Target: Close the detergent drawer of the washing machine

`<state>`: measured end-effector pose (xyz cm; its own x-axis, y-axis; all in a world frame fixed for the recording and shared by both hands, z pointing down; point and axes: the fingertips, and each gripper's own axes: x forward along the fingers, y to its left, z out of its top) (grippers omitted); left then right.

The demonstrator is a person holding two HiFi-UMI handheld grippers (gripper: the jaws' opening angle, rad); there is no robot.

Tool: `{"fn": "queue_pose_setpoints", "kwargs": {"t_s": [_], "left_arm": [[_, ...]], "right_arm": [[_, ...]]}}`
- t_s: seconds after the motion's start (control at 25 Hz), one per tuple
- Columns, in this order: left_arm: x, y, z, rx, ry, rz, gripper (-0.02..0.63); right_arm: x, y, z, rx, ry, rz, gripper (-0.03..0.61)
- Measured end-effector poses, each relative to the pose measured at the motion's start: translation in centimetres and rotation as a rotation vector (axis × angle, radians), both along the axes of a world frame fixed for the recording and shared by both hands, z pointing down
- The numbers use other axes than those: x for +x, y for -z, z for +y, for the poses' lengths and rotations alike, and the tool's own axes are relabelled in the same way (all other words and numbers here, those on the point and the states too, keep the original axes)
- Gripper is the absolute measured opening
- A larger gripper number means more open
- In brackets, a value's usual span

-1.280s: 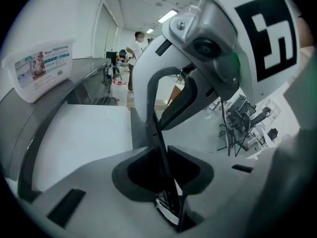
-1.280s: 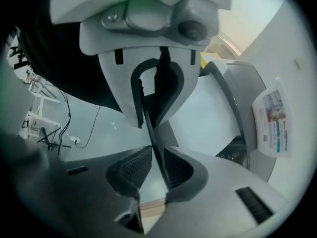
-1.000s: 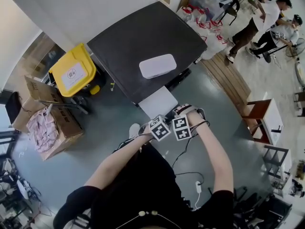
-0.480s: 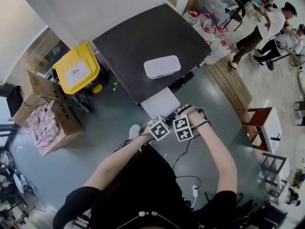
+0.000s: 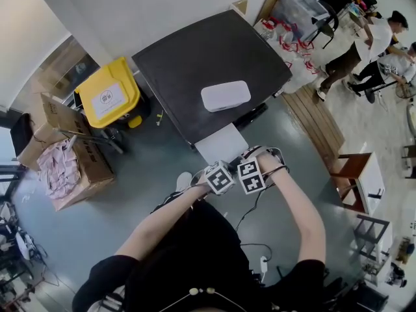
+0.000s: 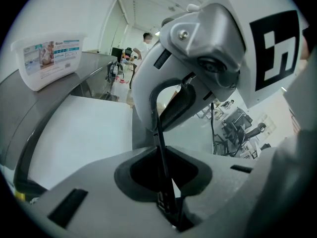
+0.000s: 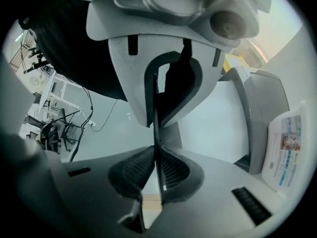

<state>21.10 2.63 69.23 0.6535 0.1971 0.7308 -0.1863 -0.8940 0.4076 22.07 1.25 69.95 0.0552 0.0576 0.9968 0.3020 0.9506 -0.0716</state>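
The washing machine (image 5: 195, 70) stands against the wall with a white box (image 5: 225, 96) lying on its dark top. To its left are a yellow bin (image 5: 110, 96) and a cardboard box (image 5: 78, 174) with pink cloth (image 5: 58, 164) in it. To its right are a wooden platform (image 5: 318, 116) and, further off, two people (image 5: 354, 47). A cable (image 5: 257, 249) trails over the grey floor by the person's feet. The white detergent drawer (image 5: 220, 142) sticks out of the machine's front, towards the person. Both claws sit side by side just at its near edge; whether they touch it cannot be made out. The left claw (image 6: 161, 152) has its jaws together with nothing between them. The right claw (image 7: 157, 148) points down; its jaws have just been closing and now meet, also empty
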Motion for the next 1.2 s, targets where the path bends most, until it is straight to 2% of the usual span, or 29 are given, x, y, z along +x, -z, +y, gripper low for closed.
{"fn": "queue_pose_setpoints", "kwargs": {"t_s": [0.52,1.0,1.2], "left_arm": [[-0.1,0.0,-0.2,-0.026,0.007,0.006,0.054],[-0.4,0.4,-2.7,0.0,0.044,0.024,0.054],[-1.4,0.2,-3.5,-0.02,0.06,-0.002,0.052]], "right_arm": [[-0.1,0.0,-0.1,-0.031,0.002,-0.002,0.038],[-0.8,0.1,-2.1,-0.02,0.007,-0.011,0.038],[-1.5,0.1,-3.2,-0.015,0.011,-0.02,0.038]]}}
